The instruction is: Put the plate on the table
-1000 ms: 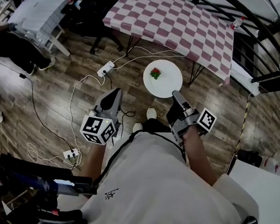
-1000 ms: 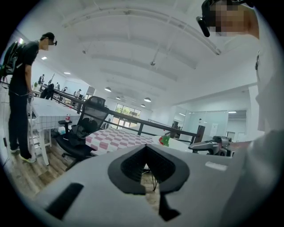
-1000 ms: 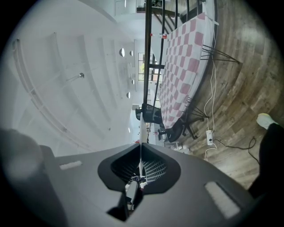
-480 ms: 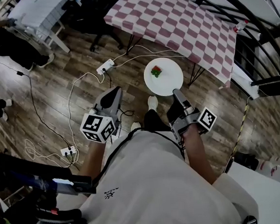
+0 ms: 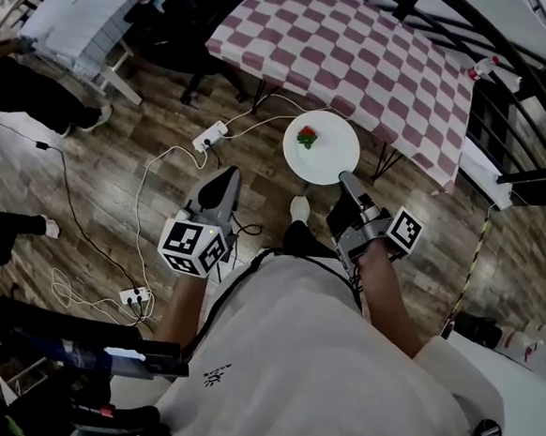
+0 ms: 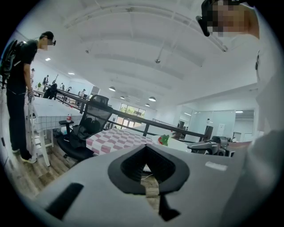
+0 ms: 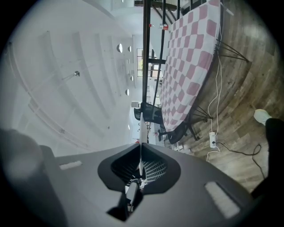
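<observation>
The right gripper view shows the right gripper (image 7: 140, 145) closed on the rim of the plate (image 7: 140, 126), which is seen edge-on as a thin white line pinched between the two jaws. In the head view the same right gripper (image 5: 347, 176) is held out ahead of the person, and the round white plate (image 5: 329, 153) is carried at its tip, above the floor and close before the near edge of the table (image 5: 354, 55). A small red and green item (image 5: 307, 137) is seen lying on the far side of the plate; what it is cannot be told. The left gripper (image 5: 225, 178) is held alongside, apart from the plate, and in the left gripper view its jaws are seen brought together with nothing between them. The table is covered with a red and white checked cloth. Below, a dark wood floor (image 5: 112, 206) is crossed by white cables, and a power strip (image 5: 209, 135) is laid on it. A black office chair (image 6: 91, 126) is parked beside the table, and a person (image 6: 17, 88) is seen standing at the room's edge.
</observation>
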`<state>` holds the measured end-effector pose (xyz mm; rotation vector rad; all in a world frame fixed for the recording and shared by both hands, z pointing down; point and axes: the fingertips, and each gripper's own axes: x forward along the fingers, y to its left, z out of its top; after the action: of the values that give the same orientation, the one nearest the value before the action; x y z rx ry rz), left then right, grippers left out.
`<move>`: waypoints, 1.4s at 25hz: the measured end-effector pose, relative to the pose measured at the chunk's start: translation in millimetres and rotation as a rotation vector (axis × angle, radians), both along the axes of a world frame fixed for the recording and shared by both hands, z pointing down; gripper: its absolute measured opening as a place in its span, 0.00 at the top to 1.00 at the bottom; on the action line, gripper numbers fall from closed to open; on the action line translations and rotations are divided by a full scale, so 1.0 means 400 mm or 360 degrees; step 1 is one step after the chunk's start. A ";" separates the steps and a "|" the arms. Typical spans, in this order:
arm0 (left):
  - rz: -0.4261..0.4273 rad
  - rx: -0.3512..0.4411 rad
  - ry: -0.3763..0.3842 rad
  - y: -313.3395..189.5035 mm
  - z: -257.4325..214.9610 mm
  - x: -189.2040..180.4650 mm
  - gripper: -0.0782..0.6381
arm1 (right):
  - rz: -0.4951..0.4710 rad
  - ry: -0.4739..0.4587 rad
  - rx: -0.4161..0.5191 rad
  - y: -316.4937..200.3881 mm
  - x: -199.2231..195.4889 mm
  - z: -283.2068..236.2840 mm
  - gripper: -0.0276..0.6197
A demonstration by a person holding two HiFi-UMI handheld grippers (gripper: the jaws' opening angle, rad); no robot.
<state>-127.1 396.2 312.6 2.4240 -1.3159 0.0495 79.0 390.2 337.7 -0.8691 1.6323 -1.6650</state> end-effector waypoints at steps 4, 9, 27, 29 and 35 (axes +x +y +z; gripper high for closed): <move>-0.0008 0.0005 -0.0013 -0.088 -0.007 0.034 0.89 | -0.0027 -0.0002 0.0022 -0.097 0.027 -0.007 0.93; -0.0021 0.0009 -0.0015 -0.196 -0.024 0.095 0.89 | -0.0046 -0.0010 0.0020 -0.207 0.080 -0.018 0.93; -0.0070 -0.0007 -0.0040 -0.514 -0.011 0.306 0.89 | -0.0103 -0.0022 -0.0030 -0.532 0.278 0.038 0.93; -0.0072 -0.0008 -0.0043 -0.537 -0.008 0.327 0.89 | -0.0114 -0.0016 -0.0033 -0.557 0.297 0.046 0.93; -0.0071 -0.0013 -0.0055 -0.577 0.003 0.367 0.89 | -0.0121 -0.0015 -0.0040 -0.606 0.333 0.065 0.93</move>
<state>19.8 165.3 313.6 2.3961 -1.3812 0.0850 212.3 147.8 363.7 -0.8196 1.6602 -1.7419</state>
